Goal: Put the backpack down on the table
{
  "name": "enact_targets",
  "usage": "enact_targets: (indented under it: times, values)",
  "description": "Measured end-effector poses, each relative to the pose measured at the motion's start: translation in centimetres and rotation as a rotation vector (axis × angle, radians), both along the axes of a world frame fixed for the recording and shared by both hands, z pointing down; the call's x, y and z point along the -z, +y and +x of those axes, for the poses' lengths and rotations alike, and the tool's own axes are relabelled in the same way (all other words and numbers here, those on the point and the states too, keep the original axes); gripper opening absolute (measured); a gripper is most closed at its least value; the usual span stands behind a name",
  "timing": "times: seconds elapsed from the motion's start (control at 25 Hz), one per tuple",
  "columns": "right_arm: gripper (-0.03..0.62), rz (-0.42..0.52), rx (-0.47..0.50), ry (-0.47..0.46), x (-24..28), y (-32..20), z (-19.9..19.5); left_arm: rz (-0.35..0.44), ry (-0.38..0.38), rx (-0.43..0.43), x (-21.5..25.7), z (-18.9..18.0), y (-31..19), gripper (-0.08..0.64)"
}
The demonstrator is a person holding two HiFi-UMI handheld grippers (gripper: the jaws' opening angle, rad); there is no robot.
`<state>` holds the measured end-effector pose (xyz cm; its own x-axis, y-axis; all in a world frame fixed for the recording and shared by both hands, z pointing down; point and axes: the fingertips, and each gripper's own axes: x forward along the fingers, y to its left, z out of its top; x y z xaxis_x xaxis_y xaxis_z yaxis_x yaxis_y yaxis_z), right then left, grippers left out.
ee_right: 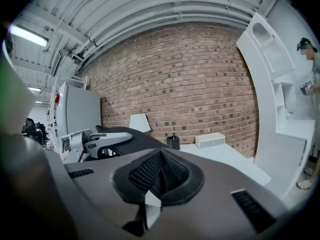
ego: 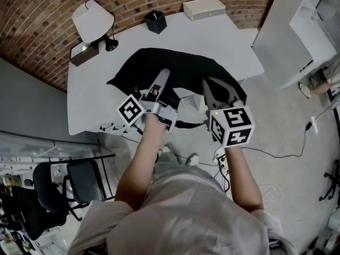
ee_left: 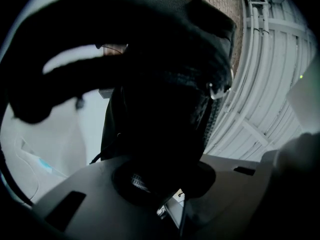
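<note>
The black backpack (ego: 180, 68) lies spread across the near half of the white table (ego: 223, 36). My left gripper (ego: 163, 74) reaches over its middle. In the left gripper view, black fabric (ee_left: 165, 84) fills the space between the jaws of the left gripper (ee_left: 160, 184), which are closed on it. My right gripper (ego: 209, 84) sits at the backpack's right edge, above the table's near side. Seen from the right gripper view, the right gripper (ee_right: 157, 176) has its pads together with nothing between them. That view also shows the left gripper (ee_right: 100, 141) resting on the backpack (ee_right: 137, 140).
A white lamp (ego: 93, 20), a black cup (ego: 155, 21) and a white box (ego: 204, 8) stand along the table's far edge by the brick wall. A white cabinet (ego: 297, 31) is to the right, a black chair (ego: 69, 179) at the left. Cables cross the floor.
</note>
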<state>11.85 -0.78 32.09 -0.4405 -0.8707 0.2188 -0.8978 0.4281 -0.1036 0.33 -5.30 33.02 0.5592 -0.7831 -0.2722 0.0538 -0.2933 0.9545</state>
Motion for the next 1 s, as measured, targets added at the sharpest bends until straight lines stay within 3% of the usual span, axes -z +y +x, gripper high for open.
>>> enact_targets:
  times: [0.6,1.0]
  values:
    - [0.002,-0.013,-0.001,0.047,-0.8,-6.4,2.8,-0.002,0.115,0.006,-1.1,2.7,-7.6,0.081]
    - [0.002,-0.037,0.018,0.079,-1.3,-13.0,1.5,-0.037,0.174,0.026,-2.8,1.5,-14.1,0.081]
